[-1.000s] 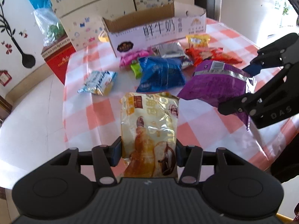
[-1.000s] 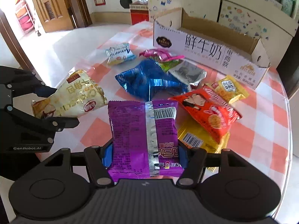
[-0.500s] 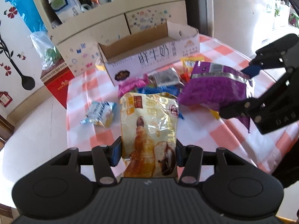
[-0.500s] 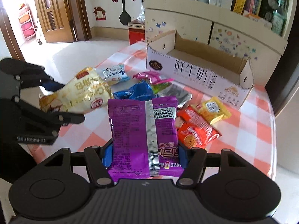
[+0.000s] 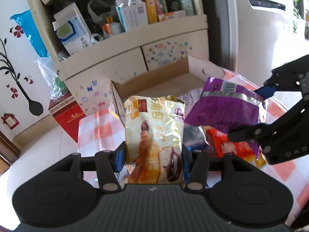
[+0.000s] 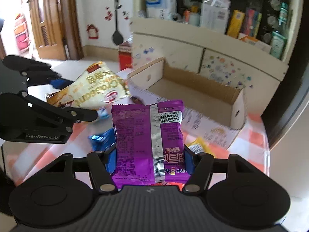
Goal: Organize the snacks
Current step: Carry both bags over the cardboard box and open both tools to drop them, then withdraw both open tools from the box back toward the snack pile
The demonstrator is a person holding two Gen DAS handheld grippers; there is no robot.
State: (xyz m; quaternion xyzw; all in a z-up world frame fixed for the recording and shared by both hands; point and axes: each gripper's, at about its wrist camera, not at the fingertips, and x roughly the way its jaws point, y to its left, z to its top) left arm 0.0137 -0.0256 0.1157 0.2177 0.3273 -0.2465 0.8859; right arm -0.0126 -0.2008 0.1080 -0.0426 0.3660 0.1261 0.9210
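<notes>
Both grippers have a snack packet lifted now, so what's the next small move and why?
Probably carry both forward over the open cardboard box. The left gripper clamps the croissant packet, the right gripper the purple packet, and both are short of the box.

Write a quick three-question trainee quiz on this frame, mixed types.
1. True or false: the left gripper is shut on the purple snack packet.
2. Multiple choice: the cardboard box ahead of both packets looks: A) taped shut, B) open-topped with nothing visible inside, C) full of snacks.
3. Short answer: what does the right gripper hold?

Key
1. False: it holds the yellow croissant packet.
2. B
3. The purple snack packet, barcode side up.
</notes>
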